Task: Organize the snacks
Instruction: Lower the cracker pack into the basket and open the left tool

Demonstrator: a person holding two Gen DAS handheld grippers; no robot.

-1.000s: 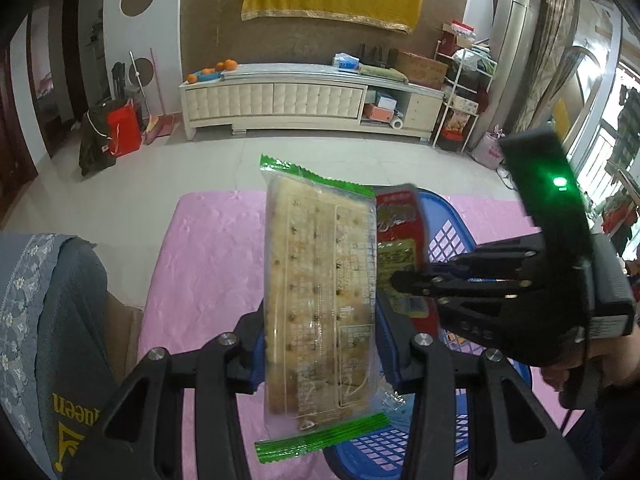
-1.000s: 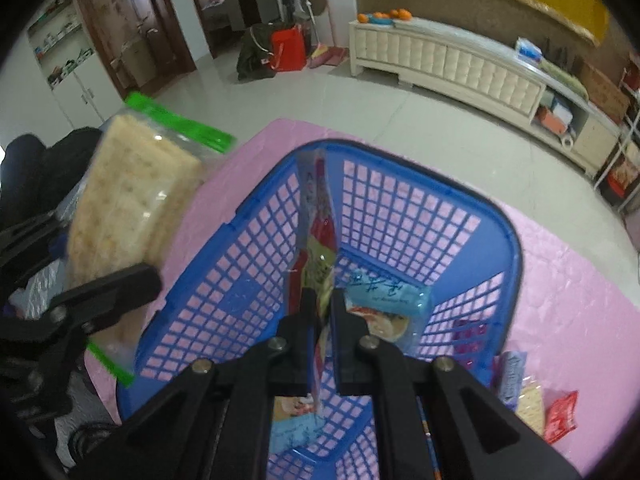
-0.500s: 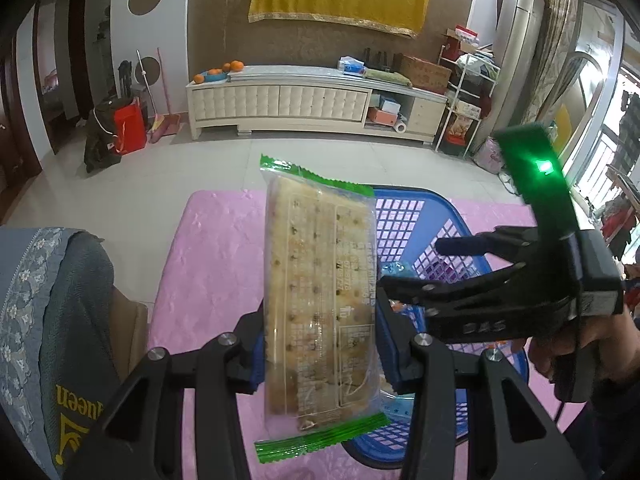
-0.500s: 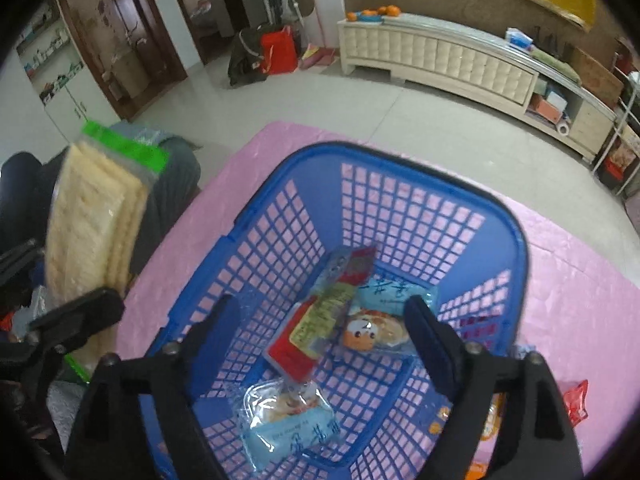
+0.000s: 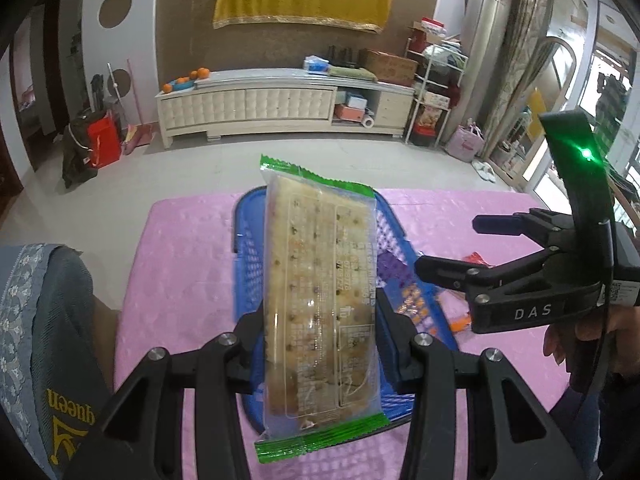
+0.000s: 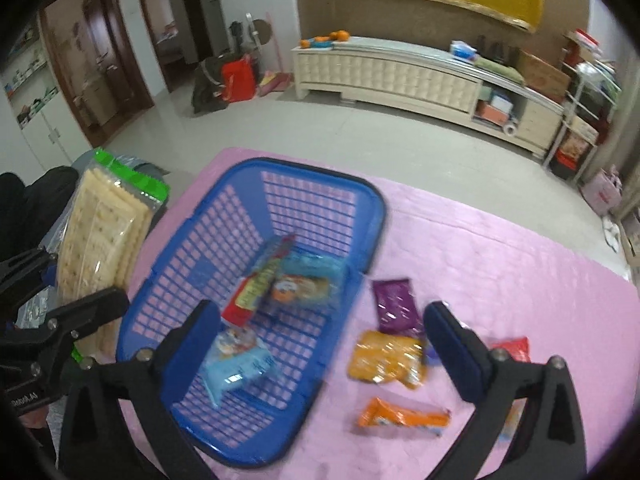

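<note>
Step in hand, by my read: packing loose snacks into the blue plastic lattice basket [image 6: 362, 216] on the pink quilted tablecloth [image 6: 500, 264].

Left gripper [image 5: 320, 344]: jaws clamped on the long clear-wrapped cracker pack w/ green crimped ends [image 5: 320, 292], held upright on its long axis, above the near end of the basket and not yet inside it. In the right wrist view the same pack sits just outside the basket's left wall.

Right gripper [image 6: 320, 340]: jaws spread wide, nothing between them, hovering over the basket's right rim and the loose packets beside it.

Next move, prob.: lower the crackers over the basket, tip the pack flat so it lies along the long side, then release. It's long, stiff and likely brittle, so go easy w/ the squeeze. The right gripper looks placed to drop on one of the packets right of the basket.

Basket contents:
- red-yellow flat sachet [image 6: 256, 284], mid-floor
- orange-and-clear pack w/ cartoon face [image 6: 298, 290], touching the sachet
- light blue wrapped snack [image 6: 240, 364], near end
- another pale blue pack under the cartoon one; blurred, can't tell more

Outside, right of the basket, on the cloth:
- purple foil packet [image 6: 396, 304], just beside the wall
- yellow-orange crinkly packet [image 6: 386, 356]
- orange bar wrapper [image 6: 404, 420], nearest the camera
- red packet [image 6: 514, 350], farthest from the basket, partly behind the right gripper finger
</note>
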